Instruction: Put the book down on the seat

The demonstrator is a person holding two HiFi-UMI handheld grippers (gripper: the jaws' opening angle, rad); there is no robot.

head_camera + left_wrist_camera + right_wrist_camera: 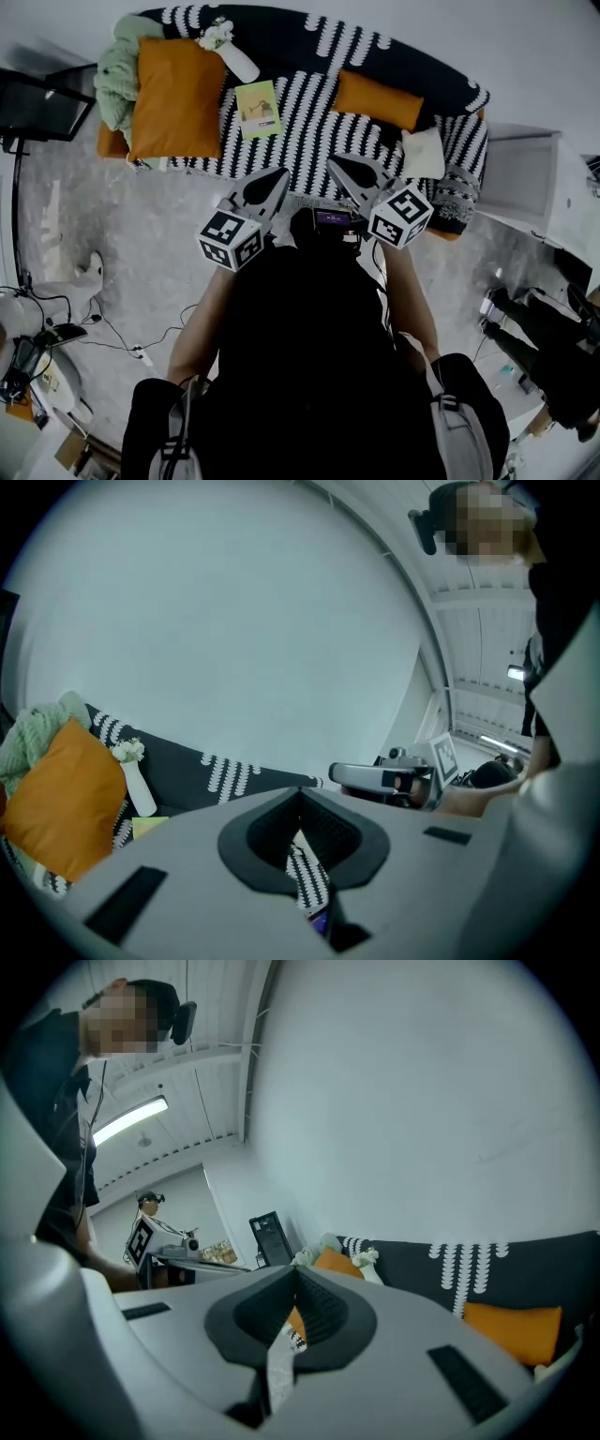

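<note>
On the sofa (pixel 309 98), the book (pixel 258 109) lies flat on the striped seat with its cover facing up. It is thin and pale yellow-green, and it has a small picture on the front. It sits between the big orange cushion (pixel 176 98) and the small orange cushion (pixel 377 100), just beside the white vase (pixel 236 58) with flowers. A wide bare patch of striped seat lies between the book and the small orange cushion. The left end of the sofa is full, with the big cushion and a green blanket (pixel 117 75) piled there. A white cushion (pixel 424 153) sits at the front edge near the right end. A white cabinet (pixel 530 178) stands close by that end. The grey floor (pixel 141 272) on the person's left is open, but thin cables (pixel 122 342) lie across it. The front edge of the sofa is just ahead of the tips of both tongs. The left tongs (pixel 272 183) are closed tight with nothing in them. The right tongs (pixel 347 171) are closed tight too, and they are also empty. Both point at the sofa, side by side and apart from the book.
</note>
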